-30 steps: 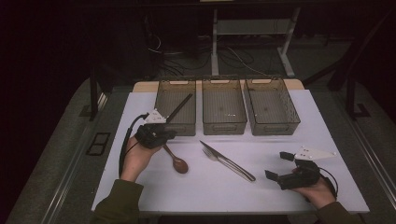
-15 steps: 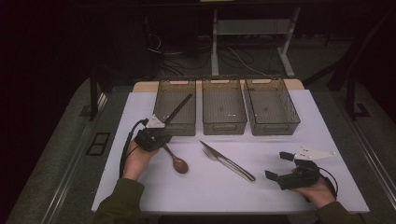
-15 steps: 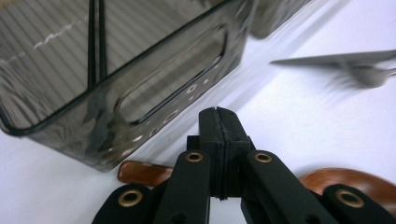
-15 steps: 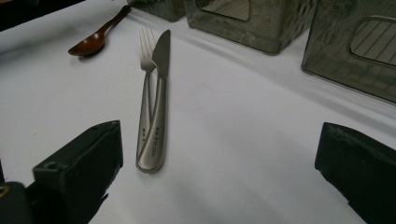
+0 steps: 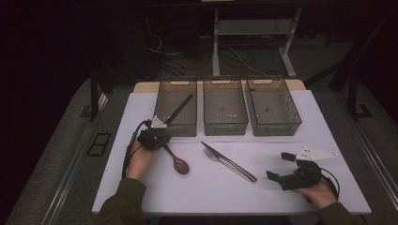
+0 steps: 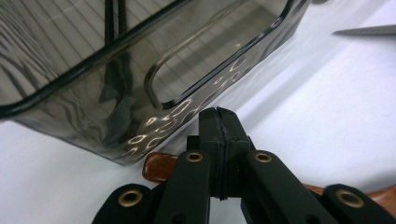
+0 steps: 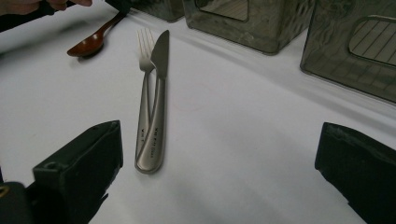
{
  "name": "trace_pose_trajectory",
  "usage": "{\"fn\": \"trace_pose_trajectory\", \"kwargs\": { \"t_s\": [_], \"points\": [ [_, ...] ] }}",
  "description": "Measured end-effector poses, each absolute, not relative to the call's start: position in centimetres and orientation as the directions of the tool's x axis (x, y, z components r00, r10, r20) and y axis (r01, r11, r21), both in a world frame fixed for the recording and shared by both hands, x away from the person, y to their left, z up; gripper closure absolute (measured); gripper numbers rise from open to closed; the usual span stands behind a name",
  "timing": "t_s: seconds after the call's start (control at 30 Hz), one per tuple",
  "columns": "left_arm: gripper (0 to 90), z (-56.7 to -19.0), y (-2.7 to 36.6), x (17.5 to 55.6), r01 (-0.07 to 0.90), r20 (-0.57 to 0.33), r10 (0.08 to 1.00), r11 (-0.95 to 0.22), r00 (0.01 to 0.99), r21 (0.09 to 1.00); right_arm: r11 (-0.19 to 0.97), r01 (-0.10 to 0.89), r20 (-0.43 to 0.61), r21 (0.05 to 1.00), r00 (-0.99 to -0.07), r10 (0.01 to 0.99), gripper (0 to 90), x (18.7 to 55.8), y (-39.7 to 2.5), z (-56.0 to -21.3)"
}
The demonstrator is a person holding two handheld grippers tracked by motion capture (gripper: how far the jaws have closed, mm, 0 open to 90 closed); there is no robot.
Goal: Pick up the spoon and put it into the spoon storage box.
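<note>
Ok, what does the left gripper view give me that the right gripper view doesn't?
Left gripper view: the left gripper with jaws shut, the spoon handle crossing just beneath them (whether it is gripped, I cannot tell), close against the left bin, with black chopsticks inside.

Right gripper view: the right gripper with jaws wide open, the fork beside the knife between them, and the spoon's bowl resting on the table.

Both: spoon, knife, bins, white table.
</note>
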State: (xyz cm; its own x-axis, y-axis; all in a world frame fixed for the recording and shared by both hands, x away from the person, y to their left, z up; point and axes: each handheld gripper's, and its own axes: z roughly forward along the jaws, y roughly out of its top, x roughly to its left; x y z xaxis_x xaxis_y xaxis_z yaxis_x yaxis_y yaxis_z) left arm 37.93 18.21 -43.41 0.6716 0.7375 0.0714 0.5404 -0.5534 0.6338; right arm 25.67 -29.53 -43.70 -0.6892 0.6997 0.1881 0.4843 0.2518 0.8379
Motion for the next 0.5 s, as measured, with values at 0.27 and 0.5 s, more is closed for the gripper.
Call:
{"fn": "trace_pose_trajectory", "kwargs": {
  "t_s": [0.27,0.5],
  "points": [
    [89.2,-43.66,18.25,38.0,0.549,0.098,0.742,-0.572,0.663,0.61,0.253,0.485,0.189,0.837,-0.69,0.699,1.2,25.64,-29.51,-43.7],
    [89.2,-43.63,18.39,37.93,0.551,0.107,0.737,-0.585,0.667,0.595,0.252,0.485,0.189,0.838,-0.69,0.699,1.2,25.67,-29.53,-43.7]
  ]
}}
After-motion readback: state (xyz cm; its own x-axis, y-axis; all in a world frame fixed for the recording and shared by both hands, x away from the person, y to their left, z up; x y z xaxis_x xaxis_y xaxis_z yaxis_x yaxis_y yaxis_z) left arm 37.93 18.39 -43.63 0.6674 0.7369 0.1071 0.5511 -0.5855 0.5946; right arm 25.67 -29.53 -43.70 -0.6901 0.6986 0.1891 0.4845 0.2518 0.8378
